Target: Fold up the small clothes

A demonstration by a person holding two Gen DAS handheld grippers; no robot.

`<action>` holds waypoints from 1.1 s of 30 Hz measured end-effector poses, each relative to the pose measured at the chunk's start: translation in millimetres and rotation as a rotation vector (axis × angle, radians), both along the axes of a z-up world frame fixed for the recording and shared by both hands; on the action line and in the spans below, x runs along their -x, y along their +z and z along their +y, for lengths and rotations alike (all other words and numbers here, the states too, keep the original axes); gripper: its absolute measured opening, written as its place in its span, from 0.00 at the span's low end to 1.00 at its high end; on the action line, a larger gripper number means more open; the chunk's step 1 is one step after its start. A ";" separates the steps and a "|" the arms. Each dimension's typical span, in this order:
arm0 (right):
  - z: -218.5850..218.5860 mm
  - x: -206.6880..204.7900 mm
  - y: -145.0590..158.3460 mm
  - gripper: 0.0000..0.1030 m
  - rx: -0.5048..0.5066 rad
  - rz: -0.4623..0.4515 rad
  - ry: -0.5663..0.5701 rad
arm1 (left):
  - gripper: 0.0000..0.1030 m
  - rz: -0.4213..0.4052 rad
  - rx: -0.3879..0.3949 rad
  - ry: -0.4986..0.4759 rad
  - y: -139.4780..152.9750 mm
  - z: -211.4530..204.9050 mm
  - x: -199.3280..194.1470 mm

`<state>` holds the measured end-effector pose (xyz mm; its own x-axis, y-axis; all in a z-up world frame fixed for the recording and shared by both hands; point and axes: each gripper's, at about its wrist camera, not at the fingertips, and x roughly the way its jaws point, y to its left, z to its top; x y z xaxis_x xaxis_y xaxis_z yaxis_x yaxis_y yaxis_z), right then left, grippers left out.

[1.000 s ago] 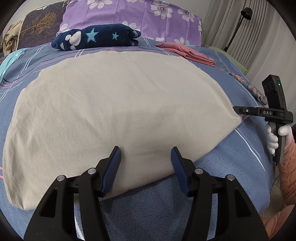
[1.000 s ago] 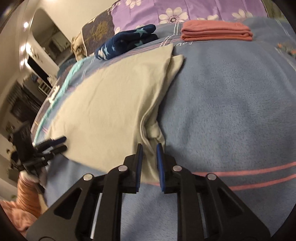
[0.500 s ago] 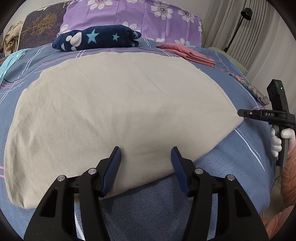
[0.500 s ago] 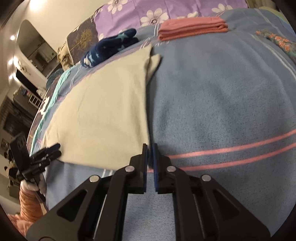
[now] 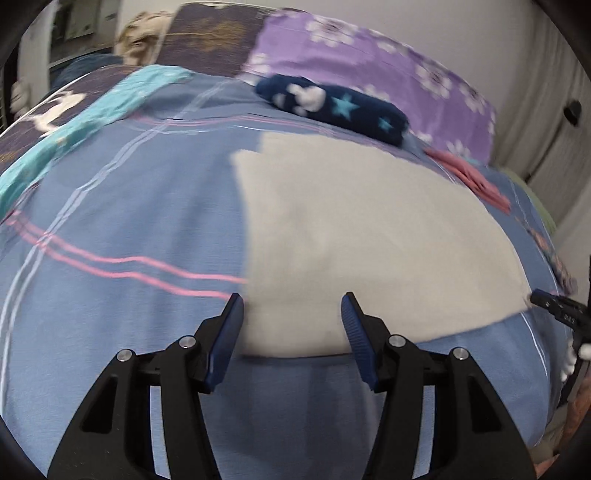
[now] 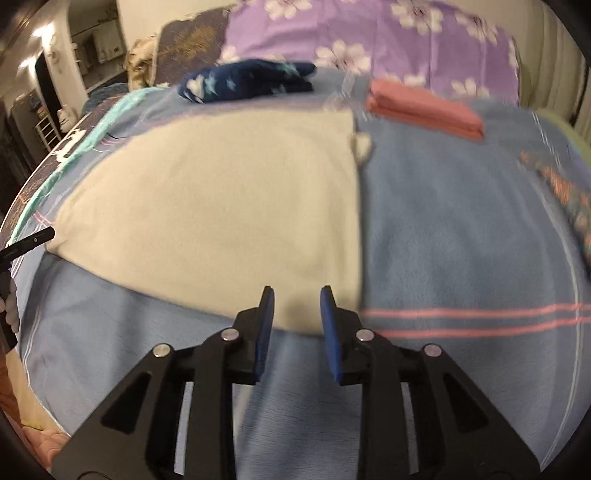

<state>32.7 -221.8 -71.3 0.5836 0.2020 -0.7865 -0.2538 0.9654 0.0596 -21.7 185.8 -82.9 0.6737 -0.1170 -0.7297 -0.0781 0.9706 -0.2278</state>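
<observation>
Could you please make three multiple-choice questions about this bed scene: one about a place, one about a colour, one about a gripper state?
1. Where does the folded pink cloth lie, seen from the right wrist?
A. Beyond the beige garment, to the right of it
B. On top of the navy star blanket
C. Between the right gripper's fingers

2. What colour is the large garment spread on the bed?
A. Navy
B. Beige
C. Purple

3. How does the right gripper stand?
A. Shut on the pink cloth
B. Shut on the garment
C. Open

Answers:
1 A: it sits far back near the purple flowered pillow, right of the garment.
2 B: both views show a pale beige cloth.
3 C: its blue pads stand apart at the garment's near edge, clamping nothing.
</observation>
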 end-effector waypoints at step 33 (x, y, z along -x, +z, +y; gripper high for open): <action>388.7 55.8 -50.1 0.46 0.538 -0.364 0.718 | 0.42 -0.112 0.348 -0.005 -14.7 96.4 18.3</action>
<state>-23.2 166.9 -121.4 0.6881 0.2713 -0.6730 -0.7090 0.4488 -0.5439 -40.0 282.2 -97.5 0.7455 -0.3490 -0.5678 -0.0292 0.8340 -0.5509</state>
